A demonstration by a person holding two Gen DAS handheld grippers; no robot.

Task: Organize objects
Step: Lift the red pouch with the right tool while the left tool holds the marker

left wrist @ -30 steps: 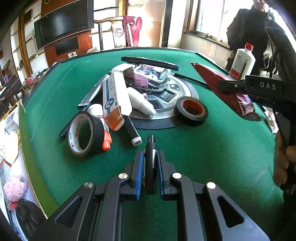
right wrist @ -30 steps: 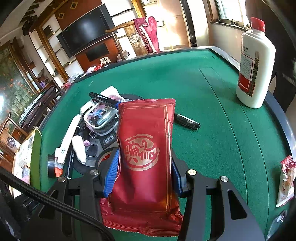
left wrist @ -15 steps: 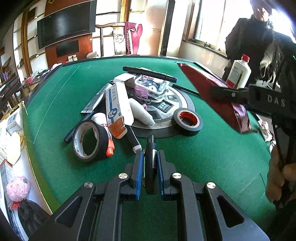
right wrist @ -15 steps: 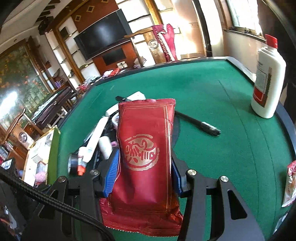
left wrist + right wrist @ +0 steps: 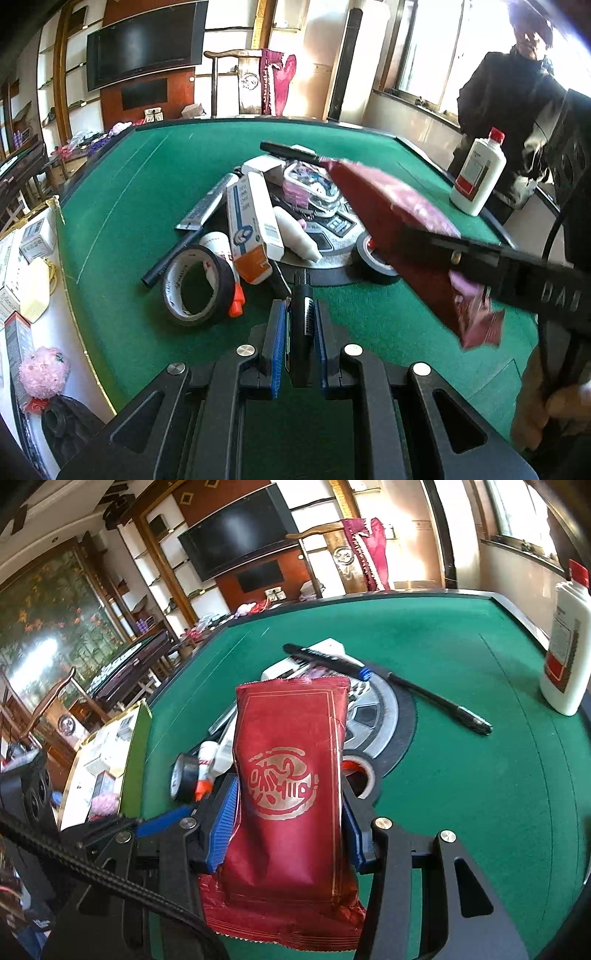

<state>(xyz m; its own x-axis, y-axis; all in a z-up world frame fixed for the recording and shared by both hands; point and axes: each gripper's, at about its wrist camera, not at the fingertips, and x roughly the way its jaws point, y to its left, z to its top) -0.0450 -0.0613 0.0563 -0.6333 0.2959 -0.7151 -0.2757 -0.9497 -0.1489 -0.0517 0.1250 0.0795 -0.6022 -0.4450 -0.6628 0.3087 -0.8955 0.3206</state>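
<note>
My left gripper (image 5: 301, 308) is shut on a black pen (image 5: 303, 317) that points forward between its blue pads, low over the green table (image 5: 129, 206). My right gripper (image 5: 288, 786) is shut on a red snack packet (image 5: 288, 775) with a gold seal, held flat. In the left wrist view that red packet (image 5: 388, 214) hangs over the right side of a pile at the table's centre. The pile holds a large tape roll (image 5: 192, 291), a toothpaste box (image 5: 251, 221), a white tube (image 5: 295, 232) and a clear case (image 5: 310, 181).
A small black tape roll (image 5: 373, 254) lies by the round silver centre plate (image 5: 332, 254). A white bottle (image 5: 565, 653) with a red cap stands near the far right edge, a long black pen (image 5: 436, 698) lies beside the plate. A person (image 5: 517, 92) stands behind the bottle.
The right gripper has carried the red packet leftward, over the pile's right side. The left gripper with its pen has barely shifted.
</note>
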